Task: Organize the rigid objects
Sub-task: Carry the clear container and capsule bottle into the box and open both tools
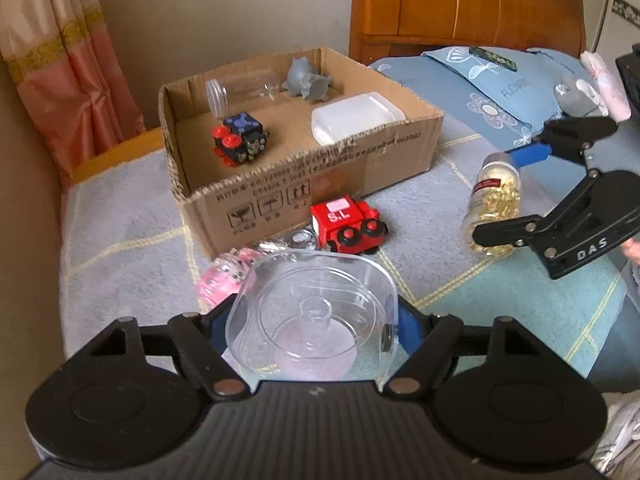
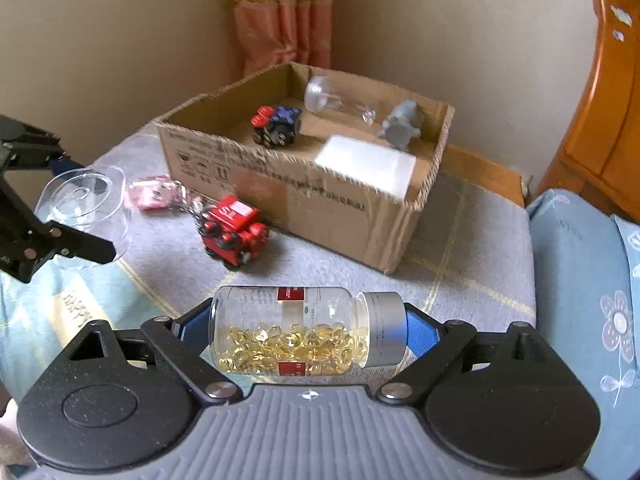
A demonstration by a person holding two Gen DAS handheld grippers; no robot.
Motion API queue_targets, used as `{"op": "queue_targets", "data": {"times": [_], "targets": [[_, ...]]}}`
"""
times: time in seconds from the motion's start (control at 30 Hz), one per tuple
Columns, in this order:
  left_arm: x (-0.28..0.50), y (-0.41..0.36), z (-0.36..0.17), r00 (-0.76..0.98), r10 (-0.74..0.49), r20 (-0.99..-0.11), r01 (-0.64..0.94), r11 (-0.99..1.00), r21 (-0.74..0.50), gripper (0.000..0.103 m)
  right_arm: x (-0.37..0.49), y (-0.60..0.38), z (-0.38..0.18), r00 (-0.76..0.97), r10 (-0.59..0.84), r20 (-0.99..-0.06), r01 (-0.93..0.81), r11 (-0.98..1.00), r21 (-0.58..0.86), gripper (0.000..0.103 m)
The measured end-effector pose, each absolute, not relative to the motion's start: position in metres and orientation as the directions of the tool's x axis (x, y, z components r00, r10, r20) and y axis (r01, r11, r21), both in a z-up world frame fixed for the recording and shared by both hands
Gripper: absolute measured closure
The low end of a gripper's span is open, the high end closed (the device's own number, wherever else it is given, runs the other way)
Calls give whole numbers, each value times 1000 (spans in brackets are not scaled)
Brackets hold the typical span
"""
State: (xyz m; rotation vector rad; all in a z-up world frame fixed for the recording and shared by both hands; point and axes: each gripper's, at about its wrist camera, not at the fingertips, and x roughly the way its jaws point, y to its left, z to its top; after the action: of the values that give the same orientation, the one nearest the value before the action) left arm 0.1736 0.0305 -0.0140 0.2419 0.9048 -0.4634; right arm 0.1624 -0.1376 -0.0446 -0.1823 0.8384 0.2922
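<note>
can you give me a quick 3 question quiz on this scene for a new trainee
1. True or false: the left tool is shut on a clear plastic container.
2. Multiple choice: what does the right tool hold? A) a red toy truck B) a capsule bottle C) a grey figurine
3. Fill in: the red toy truck sits on the bed ____ the cardboard box.

Key
1. True; its fingers press the container's two sides.
2. B; the capsule bottle lies sideways between the fingers, grey cap at one end.
3. Outside; it stands in front of the box, while the grey figurine lies inside.
</note>
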Motion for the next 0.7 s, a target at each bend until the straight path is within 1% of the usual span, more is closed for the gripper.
{"op": "queue_targets", "data": {"times": [0.33, 0.5, 0.7], "targets": [[198, 30, 27, 574, -278, -771, 478, 877, 40, 26, 180, -135, 7, 683, 244, -689, -378, 924, -47, 7], [227, 29, 45, 615, -277, -738, 460, 887, 50, 26, 211, -138, 24, 716, 233, -658, -343, 939, -40, 7], [269, 21, 54, 630, -265, -730, 455, 888, 70, 26, 257, -143, 31, 730, 217, -649, -306, 952, -26, 7]]}}
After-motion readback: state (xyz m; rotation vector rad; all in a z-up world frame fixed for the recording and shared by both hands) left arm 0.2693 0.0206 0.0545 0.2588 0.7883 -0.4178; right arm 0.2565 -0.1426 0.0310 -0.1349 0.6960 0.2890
